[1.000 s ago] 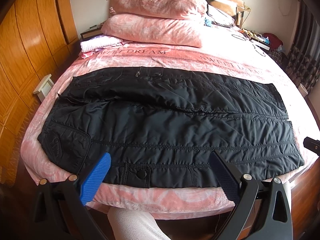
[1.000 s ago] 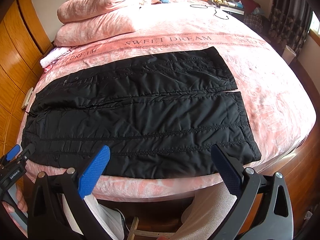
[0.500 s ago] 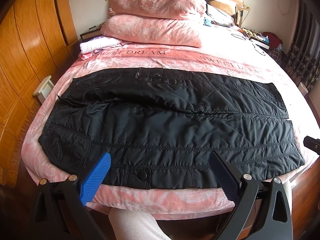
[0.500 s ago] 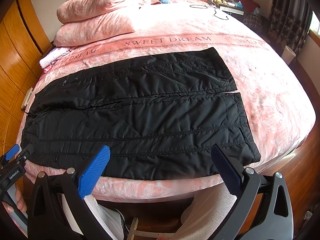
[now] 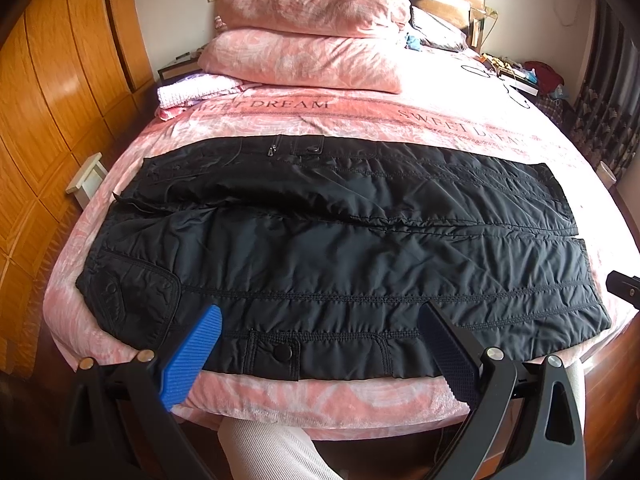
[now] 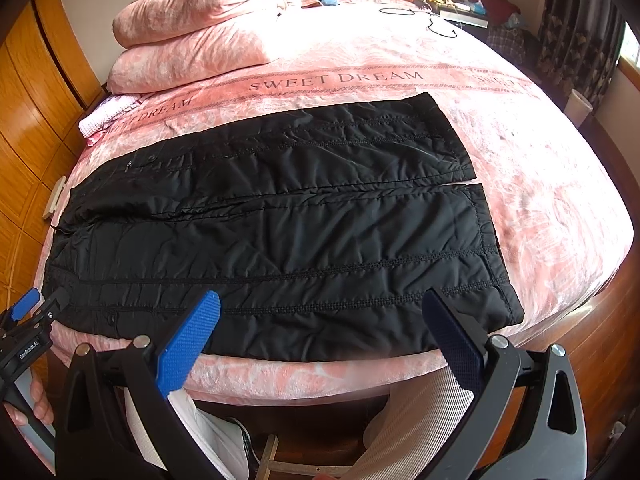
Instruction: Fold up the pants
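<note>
Nothing shifted: black pants (image 5: 340, 256) lie flat, unfolded.

Over that second I hardly moved. My left hand-held gripper (image 5: 320, 354) dipped slightly, so the black pants (image 5: 340, 256) sat a touch lower and nearer in its view. My right hand-held gripper (image 6: 320, 342) drifted barely at all toward the pants' (image 6: 280, 224) near edge.

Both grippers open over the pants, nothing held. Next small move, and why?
Probably lower both onto the near edge of the black quilted pants: the left gripper by the snap pocket, the right gripper toward the cuff. The pants lie flat and unfolded on the pink bedspread, and the jaws of both stand wide apart, gripping nothing.
</note>
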`<state>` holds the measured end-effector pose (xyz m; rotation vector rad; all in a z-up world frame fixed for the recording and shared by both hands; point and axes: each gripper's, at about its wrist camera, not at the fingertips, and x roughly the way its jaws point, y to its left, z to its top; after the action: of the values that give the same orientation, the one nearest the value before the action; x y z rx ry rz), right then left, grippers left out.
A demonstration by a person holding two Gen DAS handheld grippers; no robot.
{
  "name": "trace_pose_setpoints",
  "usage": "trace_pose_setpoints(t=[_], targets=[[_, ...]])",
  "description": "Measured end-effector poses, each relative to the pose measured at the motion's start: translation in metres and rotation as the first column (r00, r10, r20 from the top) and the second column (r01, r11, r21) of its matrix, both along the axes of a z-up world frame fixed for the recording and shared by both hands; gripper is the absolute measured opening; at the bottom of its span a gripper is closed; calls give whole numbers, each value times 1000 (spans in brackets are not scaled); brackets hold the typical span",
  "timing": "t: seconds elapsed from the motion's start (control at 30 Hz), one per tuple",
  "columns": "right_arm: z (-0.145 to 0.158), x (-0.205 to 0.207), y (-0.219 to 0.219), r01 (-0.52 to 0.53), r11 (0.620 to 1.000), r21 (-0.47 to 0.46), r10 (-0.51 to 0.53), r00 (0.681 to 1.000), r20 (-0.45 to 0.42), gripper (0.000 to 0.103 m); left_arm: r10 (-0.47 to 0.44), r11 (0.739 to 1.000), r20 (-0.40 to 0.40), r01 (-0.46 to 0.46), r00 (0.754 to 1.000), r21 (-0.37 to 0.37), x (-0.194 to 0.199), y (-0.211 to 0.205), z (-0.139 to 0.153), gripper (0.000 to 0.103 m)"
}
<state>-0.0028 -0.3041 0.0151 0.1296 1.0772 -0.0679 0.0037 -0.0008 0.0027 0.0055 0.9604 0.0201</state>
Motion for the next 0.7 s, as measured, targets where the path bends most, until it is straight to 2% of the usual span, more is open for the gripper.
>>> trace_pose_setpoints(t=[0.57, 0.63, 0.7], targets=[[-8, 6, -2, 5, 1000, 13, -5, 1000, -1, 101, -5, 1000, -17, 5, 1000, 11, 5, -3, -10, 99], [-11, 8, -2, 2, 1000, 14, -2, 1000, -4, 101, -10, 1000, -22, 10, 1000, -3, 7, -2, -12, 99], [-13, 11, -3, -9, 1000, 19, 9, 1000, -3, 101, -36, 998, -34, 35, 999, -47, 12, -1, -14, 99]])
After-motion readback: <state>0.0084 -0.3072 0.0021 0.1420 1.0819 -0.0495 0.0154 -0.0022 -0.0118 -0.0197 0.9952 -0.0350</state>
